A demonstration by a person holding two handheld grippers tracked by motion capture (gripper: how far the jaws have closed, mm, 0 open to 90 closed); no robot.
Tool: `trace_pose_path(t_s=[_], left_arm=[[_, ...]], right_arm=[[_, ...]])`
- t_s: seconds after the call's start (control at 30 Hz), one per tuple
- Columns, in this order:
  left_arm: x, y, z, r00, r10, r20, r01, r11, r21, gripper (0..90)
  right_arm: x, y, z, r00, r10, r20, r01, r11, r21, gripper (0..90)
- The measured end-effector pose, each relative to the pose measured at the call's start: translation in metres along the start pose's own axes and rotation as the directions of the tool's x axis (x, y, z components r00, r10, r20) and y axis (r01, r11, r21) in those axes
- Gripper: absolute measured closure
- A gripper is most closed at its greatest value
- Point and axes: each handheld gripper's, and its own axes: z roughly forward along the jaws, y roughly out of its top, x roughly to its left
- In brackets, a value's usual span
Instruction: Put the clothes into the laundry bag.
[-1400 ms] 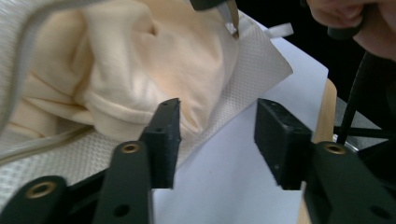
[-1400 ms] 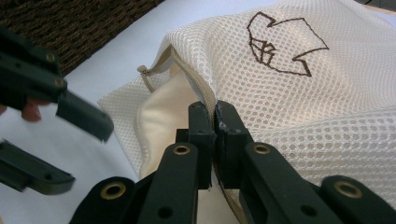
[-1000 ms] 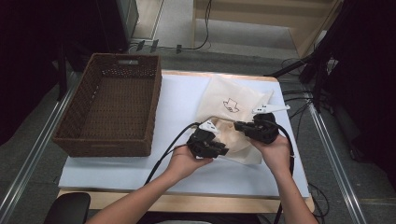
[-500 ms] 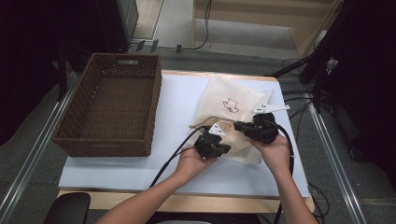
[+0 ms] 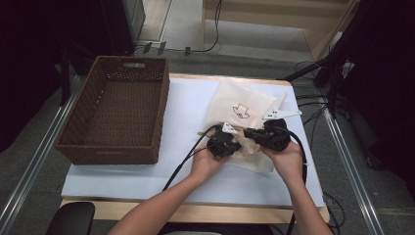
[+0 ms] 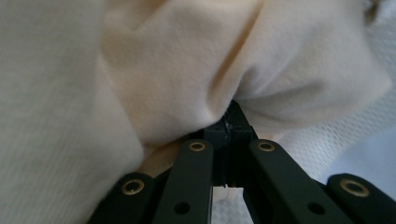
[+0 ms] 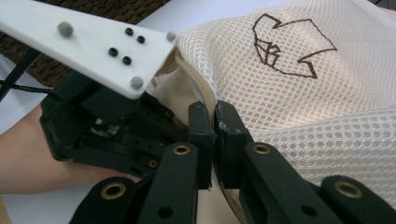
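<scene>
On the white-covered bench [image 5: 147, 171], towards its right half, lies a cream mesh laundry bag with a brown outline drawing stitched on it [image 5: 244, 105], and we work at its near, open end. To the left stands an empty dark brown woven wicker basket [image 5: 115, 115], well apart from the bag.

Our right gripper [image 7: 215, 123] has its jaws pressed together on the zippered rim of the mesh bag, holding the mouth up. In the high view this gripper [image 5: 254, 134] sits just right of the other, almost touching it.

Our left gripper [image 6: 232, 126] has its jaws clamped on a fold of soft, pale cream cloth [image 6: 187, 70], which bunches around the jaw tips at the bag's mouth. In the high view the left gripper [image 5: 234, 145] lies low over the bag's near edge. The left jaws have just been closing, with the cloth between them.

We judge the cloth is being worked through the opening. What could go wrong: the left jaws may have caught mesh along with cloth, so both would drag together. The rim could slip from the right jaws if pulled hard, letting the mouth collapse. The two grippers are close enough to collide.
</scene>
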Motion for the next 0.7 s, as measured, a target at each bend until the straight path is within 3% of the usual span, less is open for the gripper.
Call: trace_pose_path(t_s=[0.17,0.57,0.7], left_arm=[[-0.001,0.008,0.003,0.9998,0.001,-0.020,-0.001,0.9999,-0.015,90.0],[0.011,0.020,0.005,0.9976,-0.026,-0.064,0.023,0.9991,-0.037,90.0],[0.018,0.024,0.007,0.9951,-0.062,-0.077,0.058,0.9969,-0.053,90.0]], right_arm=[[0.001,0.000,0.001,1.0000,-0.003,-0.004,0.003,1.000,0.002,87.5],[0.002,0.000,0.000,0.9999,-0.008,-0.012,0.008,1.000,0.005,87.6],[0.003,0.001,0.000,0.9998,-0.010,-0.018,0.010,1.000,0.007,87.6]])
